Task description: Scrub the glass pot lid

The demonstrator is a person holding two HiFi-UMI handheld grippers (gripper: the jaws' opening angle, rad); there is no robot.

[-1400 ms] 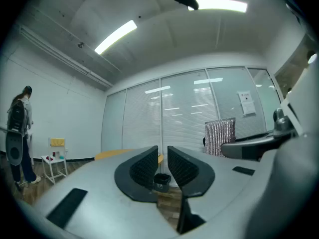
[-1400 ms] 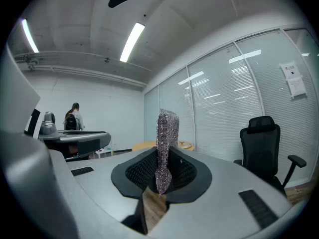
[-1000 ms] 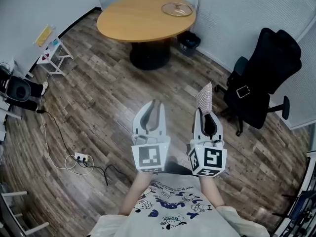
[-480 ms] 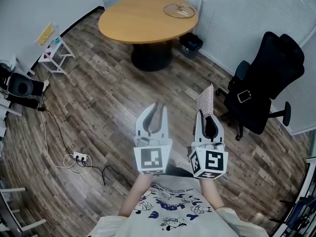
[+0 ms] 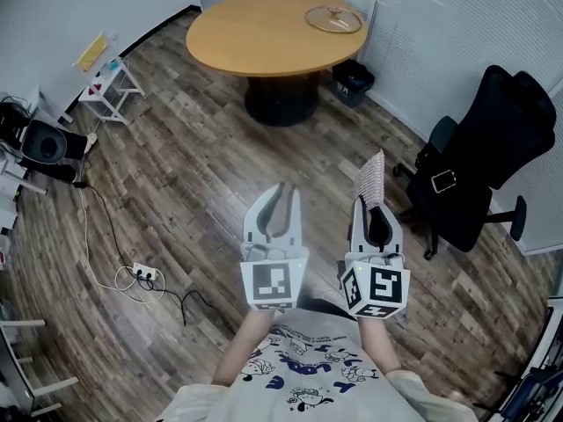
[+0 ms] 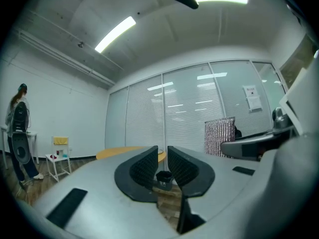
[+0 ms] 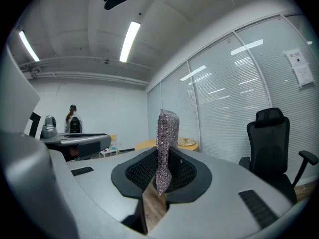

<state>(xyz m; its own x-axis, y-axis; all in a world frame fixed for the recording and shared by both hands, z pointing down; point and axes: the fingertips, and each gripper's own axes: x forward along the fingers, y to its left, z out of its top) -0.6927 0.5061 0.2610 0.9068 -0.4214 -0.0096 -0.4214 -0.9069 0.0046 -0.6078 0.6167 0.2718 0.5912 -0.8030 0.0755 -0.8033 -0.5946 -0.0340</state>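
At near left, your left gripper [image 5: 281,193] hangs with its jaws drawn almost together on nothing. Just right of it, your right gripper [image 5: 375,207] is clamped on an upright silvery mesh scourer [image 5: 373,176]. Far ahead, the glass pot lid [image 5: 333,18] lies on the round table's [image 5: 255,33] right side, well apart from both.

glass pot lid [image 5: 333,18] — too small for detail, rack [image 5: 22,323] cut by left edge
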